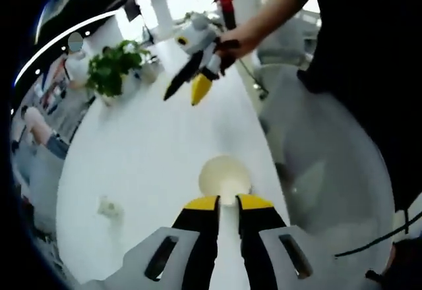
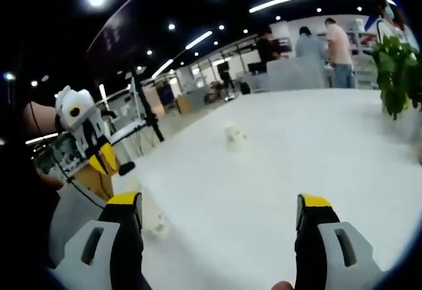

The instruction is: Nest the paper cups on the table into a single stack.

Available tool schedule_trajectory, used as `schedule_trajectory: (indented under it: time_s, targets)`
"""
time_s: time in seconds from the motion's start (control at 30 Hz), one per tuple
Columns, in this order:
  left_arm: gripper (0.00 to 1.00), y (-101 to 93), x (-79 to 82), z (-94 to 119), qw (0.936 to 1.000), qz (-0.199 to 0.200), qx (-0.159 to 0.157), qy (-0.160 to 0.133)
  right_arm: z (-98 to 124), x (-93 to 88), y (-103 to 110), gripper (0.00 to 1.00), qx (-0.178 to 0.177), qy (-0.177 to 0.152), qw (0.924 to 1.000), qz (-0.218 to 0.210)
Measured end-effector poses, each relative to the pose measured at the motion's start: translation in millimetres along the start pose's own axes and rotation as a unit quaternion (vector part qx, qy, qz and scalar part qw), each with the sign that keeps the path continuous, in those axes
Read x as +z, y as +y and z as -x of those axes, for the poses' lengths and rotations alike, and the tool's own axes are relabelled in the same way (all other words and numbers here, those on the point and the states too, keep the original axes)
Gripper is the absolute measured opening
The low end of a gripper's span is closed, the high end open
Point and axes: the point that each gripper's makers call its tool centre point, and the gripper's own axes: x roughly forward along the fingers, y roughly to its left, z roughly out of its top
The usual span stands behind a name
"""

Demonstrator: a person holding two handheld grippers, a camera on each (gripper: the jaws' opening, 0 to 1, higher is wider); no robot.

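1 pale paper cup [image 1: 225,176] sits upright on the white bench [image 1: 151,165], its round mouth showing. The left hand-held gripper [image 1: 227,202] is clenched on the cup's near rim. The right hand-held gripper [image 2: 217,207] is released, jaws wide apart above the bench, with another small white thing [image 2: 233,135] blurry farther off.

In the left gripper view, the left hand-held gripper [image 1: 227,202] rises from six o'clock, its yellow-tipped jaws drawn close with only a narrow gap between them. The right hand-held gripper [image 1: 191,87] hangs at twelve o'clock, tips pointing down, held by a bare forearm reaching in from two o'clock. In the right gripper view, the right hand-held gripper [image 2: 221,211] has its jaws spread wide, and the left hand-held gripper [image 2: 102,161] sits at nine o'clock.
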Motion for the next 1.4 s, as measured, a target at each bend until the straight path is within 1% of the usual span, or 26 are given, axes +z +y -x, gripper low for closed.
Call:
schedule_trajectory:
  time_s: [0.07,0.13,0.17,0.2,0.23,0.27,0.33,0.37,0.4,0.43,0.47,0.57,0.63,0.67,0.73,0.8,0.9,0.97,1.0,1.03,1.1,1.17,1.23,1.3,1.33,1.4]
  targets:
    - [0.09,5.1,1.3,2.9,0.9996,0.018,0.017,-0.015,-0.9,0.8,-0.6,0.95,0.0,0.0,1.0,0.003]
    - [0.1,12.3,5.6,8.4,0.9972,0.046,0.039,-0.044,-1.7,2.0,-0.4,0.95,-0.001,-0.002,1.0,0.004]
    - [0.1,14.5,6.8,10.3,0.9962,0.054,0.046,-0.052,-2.1,2.2,-0.2,0.95,-0.001,-0.002,1.0,0.003]
    - [0.11,17.2,7.7,14.0,0.9941,0.068,0.055,-0.065,-2.6,2.4,0.2,0.95,-0.001,-0.001,1.0,0.004]
    - [0.12,18.9,6.7,16.7,0.9926,0.079,0.061,-0.069,-3.0,2.7,1.3,0.95,-0.001,-0.002,1.0,0.004]
    - [0.13,24.7,4.7,21.6,0.9888,0.101,0.077,-0.078,-3.2,3.3,2.0,0.95,0.0,-0.003,1.0,0.005]
    - [0.16,31.6,3.1,28.8,0.9828,0.125,0.097,-0.096,-3.6,2.8,3.9,0.95,0.001,-0.002,1.0,0.006]
    - [0.18,37.6,2.4,35.0,0.9764,0.145,0.114,-0.113,-3.5,2.2,5.1,0.95,0.001,-0.002,1.0,0.006]
    - [0.2,40.7,1.9,39.2,0.9716,0.16,0.123,-0.124,-3.4,1.9,5.7,0.95,0.001,-0.001,1.0,0.006]
    - [0.22,46.0,3.2,45.7,0.964,0.176,0.137,-0.145,-3.3,1.0,6.2,0.95,0.001,0.0,1.0,0.006]
    - [0.25,49.0,4.1,49.9,0.9592,0.183,0.147,-0.158,-2.9,0.4,6.6,0.95,0.001,0.0,1.0,0.006]
    - [0.33,55.4,0.7,60.4,0.9457,0.209,0.174,-0.178,-2.3,-2.2,8.3,0.95,0.001,-0.001,1.0,0.002]
    - [0.37,60.2,1.1,69.4,0.9333,0.225,0.193,-0.203,-2.8,-6.4,9.8,0.95,0.003,0.002,1.0,0.002]
    - [0.39,61.0,2.4,72.7,0.9289,0.23,0.196,-0.214,-2.8,-6.8,10.7,0.95,0.003,0.002,1.0,0.002]
    - [0.43,63.0,10.6,81.3,0.9163,0.24,0.201,-0.25,-2.6,-6.9,12.6,0.95,0.004,0.004,1.0,0.002]
    - [0.45,64.1,7.9,88.3,0.9123,0.239,0.214,-0.254,-1.8,-6.2,13.0,0.95,0.004,0.004,1.0,0.001]
    - [0.46,66.7,5.7,95.3,0.9042,0.246,0.226,-0.266,-1.2,-6.7,12.5,0.95,0.003,0.006,1.0,0.0]
    - [0.48,71.1,1.8,103.7,0.8911,0.258,0.246,-0.281,-0.8,-7.3,12.8,0.95,0.002,0.008,1.0,0.001]
    - [0.5,72.2,0.6,106.3,0.8858,0.265,0.251,-0.287,-0.8,-7.4,13.1,0.95,0.002,0.008,1.0,0.001]
    - [0.53,72.6,-0.7,108.4,0.8783,0.278,0.251,-0.298,-0.9,-7.0,13.8,0.95,0.003,0.007,1.0,0.0]
    - [0.63,73.9,-3.4,112.3,0.8668,0.293,0.256,-0.311,-1.1,-5.7,15.6,0.95,0.002,0.007,1.0,0.001]
    - [0.7,73.6,-8.4,112.8,0.8672,0.291,0.267,-0.304,-2.2,-6.4,16.4,0.95,0.002,0.007,1.0,0.002]
    - [0.71,72.7,-10.9,113.9,0.8668,0.289,0.271,-0.303,-3.3,-6.5,17.8,0.95,0.003,0.009,1.0,0.001]
    - [0.71,73.3,-16.9,114.5,0.8646,0.293,0.275,-0.302,-4.7,-6.1,19.8,0.95,0.005,0.01,0.9999,0.003]
    - [0.72,73.5,-21.7,114.3,0.8633,0.298,0.278,-0.298,-5.3,-5.6,20.9,0.95,0.005,0.01,0.9999,0.005]
    - [0.77,73.4,-25.1,113.9,0.8616,0.305,0.279,-0.294,-6.0,-5.2,21.1,0.95,0.006,0.01,0.9999,0.003]
